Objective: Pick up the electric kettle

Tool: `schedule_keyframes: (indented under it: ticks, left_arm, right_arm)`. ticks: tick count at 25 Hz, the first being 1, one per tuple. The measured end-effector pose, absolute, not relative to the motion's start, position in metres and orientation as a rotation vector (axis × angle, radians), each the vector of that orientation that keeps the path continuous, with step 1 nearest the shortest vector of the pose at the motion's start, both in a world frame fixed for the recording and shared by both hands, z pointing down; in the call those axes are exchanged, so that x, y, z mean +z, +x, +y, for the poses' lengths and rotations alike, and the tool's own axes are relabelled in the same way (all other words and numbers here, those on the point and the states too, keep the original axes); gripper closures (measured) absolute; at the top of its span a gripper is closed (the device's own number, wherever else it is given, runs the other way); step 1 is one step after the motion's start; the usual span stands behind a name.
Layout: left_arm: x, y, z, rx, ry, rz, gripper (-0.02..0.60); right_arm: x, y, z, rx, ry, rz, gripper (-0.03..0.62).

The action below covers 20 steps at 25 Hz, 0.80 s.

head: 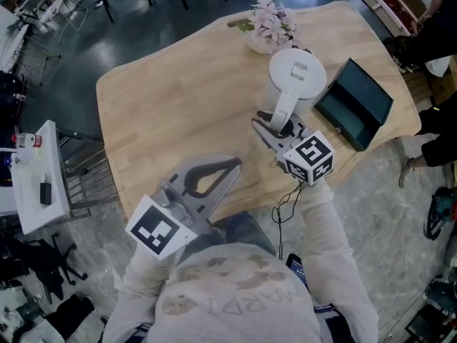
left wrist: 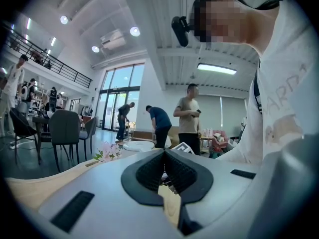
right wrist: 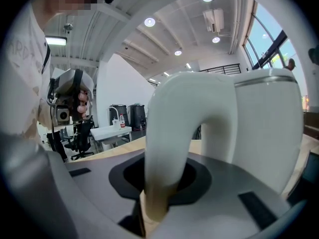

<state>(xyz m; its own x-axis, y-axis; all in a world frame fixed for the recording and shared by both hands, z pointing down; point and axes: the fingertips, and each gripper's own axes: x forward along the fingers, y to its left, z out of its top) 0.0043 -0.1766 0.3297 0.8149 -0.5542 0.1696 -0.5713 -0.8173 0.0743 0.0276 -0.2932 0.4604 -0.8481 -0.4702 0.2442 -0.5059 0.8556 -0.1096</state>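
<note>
The white electric kettle is seen from above at the far right of the wooden table, its round lid facing up. My right gripper is shut on the kettle's curved handle. In the right gripper view the handle fills the space between the dark pads and the kettle body rises just behind it. My left gripper hovers over the table's near edge, apart from the kettle, its tips together with nothing held. In the left gripper view its pads meet at the tips.
A vase of pale pink flowers stands just behind the kettle. To the kettle's right lies an open dark green case. A white side table with small items stands at the left. Several people stand beyond the table.
</note>
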Motion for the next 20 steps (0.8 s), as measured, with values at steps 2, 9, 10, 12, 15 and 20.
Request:
schedule_keyframes:
  ticks: [2,9,10,12,15,20]
  left_arm:
    - [0.328,0.001,-0.176,0.207,2.88,-0.901,0.569]
    - [0.326,-0.001,-0.171,0.19,2.891,-0.889,0.569]
    - [0.326,-0.001,-0.17,0.188,2.895,-0.885,0.569]
    - [0.324,-0.002,-0.165,0.187,2.902,-0.875,0.569]
    - [0.321,-0.004,-0.158,0.172,2.909,-0.861,0.569]
    - [0.314,-0.007,-0.141,0.143,2.943,-0.821,0.569]
  right_arm:
    - [0.454,0.026,-0.294,0.264,0.764,-2.838,0.513]
    - [0.437,0.028,-0.284,0.215,0.772,-2.841,0.513]
    - [0.433,0.028,-0.281,0.213,0.775,-2.846,0.513]
    - [0.424,0.028,-0.274,0.205,0.783,-2.856,0.513]
    - [0.41,0.027,-0.259,0.181,0.788,-2.867,0.513]
    - [0.384,0.025,-0.224,0.127,0.799,-2.874,0.513]
